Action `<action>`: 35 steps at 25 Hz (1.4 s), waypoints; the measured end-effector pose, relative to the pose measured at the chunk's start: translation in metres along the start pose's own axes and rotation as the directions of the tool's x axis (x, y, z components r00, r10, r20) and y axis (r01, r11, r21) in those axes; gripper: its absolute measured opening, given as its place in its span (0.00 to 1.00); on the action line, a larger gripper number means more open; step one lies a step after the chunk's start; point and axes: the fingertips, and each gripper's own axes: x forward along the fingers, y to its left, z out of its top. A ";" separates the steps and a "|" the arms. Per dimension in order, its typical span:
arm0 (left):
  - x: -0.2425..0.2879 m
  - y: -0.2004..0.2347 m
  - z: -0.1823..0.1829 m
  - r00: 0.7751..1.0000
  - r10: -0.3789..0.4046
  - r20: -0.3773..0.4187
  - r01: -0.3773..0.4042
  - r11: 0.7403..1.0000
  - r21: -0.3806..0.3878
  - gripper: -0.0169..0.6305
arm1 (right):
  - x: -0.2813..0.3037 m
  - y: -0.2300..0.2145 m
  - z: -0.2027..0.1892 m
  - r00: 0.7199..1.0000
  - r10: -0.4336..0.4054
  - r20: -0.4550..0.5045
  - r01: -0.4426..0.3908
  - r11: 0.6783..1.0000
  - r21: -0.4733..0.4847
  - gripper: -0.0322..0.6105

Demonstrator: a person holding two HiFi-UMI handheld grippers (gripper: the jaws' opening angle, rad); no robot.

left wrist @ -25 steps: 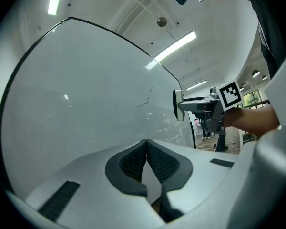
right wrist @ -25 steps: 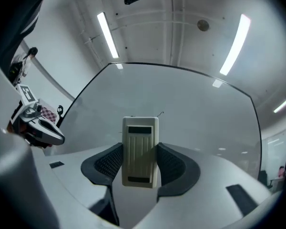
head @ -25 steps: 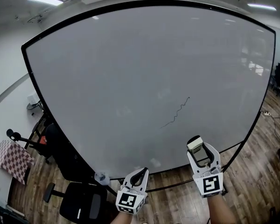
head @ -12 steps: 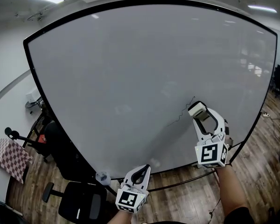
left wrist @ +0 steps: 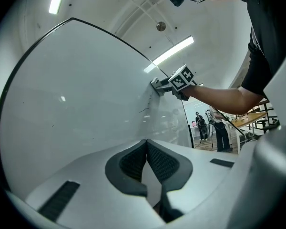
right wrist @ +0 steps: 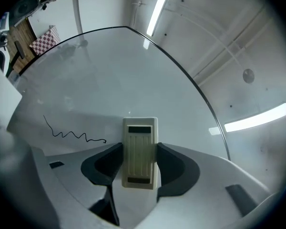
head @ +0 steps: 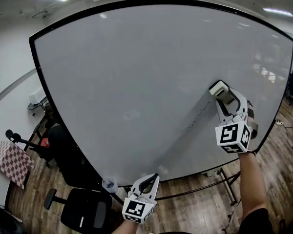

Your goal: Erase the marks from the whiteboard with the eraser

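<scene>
one whiteboard (head: 136,72), one eraser (right wrist: 140,151), one black mark (head: 199,115) and two grippers are counted. the eraser is seen as a cream, oblong block with a ribbed back and a dark slot at each end. it is pinched at its long sides between the jaws of the right gripper (head: 221,92) and is held up at the board's surface, just beside the upper end of the mark; contact with the board cannot be confirmed. the mark is drawn as a thin wavy line slanting down to the left. the board's black-framed right edge is found near the eraser, while wide bare board is left open above and to the left. the left gripper (head: 145,183) is held low, below the board's bottom edge, its jaws pressed together on nothing.
</scene>
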 end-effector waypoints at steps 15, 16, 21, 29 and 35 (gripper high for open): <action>-0.001 0.006 -0.019 1.000 0.005 -0.024 -0.005 1.000 -0.019 0.05 | -0.001 0.027 0.004 0.998 -0.054 -0.043 0.049 0.993 -0.112 0.43; 0.000 0.006 -0.019 1.000 0.007 -0.023 -0.007 1.000 -0.017 0.06 | -0.001 0.029 0.004 0.998 -0.053 -0.045 0.048 0.993 -0.105 0.43; 0.004 0.011 -0.026 1.000 0.014 -0.027 -0.014 1.000 -0.021 0.05 | 0.001 0.043 0.001 0.998 -0.041 -0.054 0.036 0.995 -0.096 0.43; 0.004 0.013 -0.024 1.000 0.020 -0.021 -0.020 1.000 -0.019 0.06 | -0.001 0.053 0.004 0.997 -0.024 -0.067 0.017 0.994 -0.108 0.43; 0.002 0.004 -0.019 1.000 0.007 -0.010 -0.007 0.998 0.061 0.06 | -0.003 0.064 0.005 0.998 -0.009 -0.066 0.004 0.997 -0.082 0.43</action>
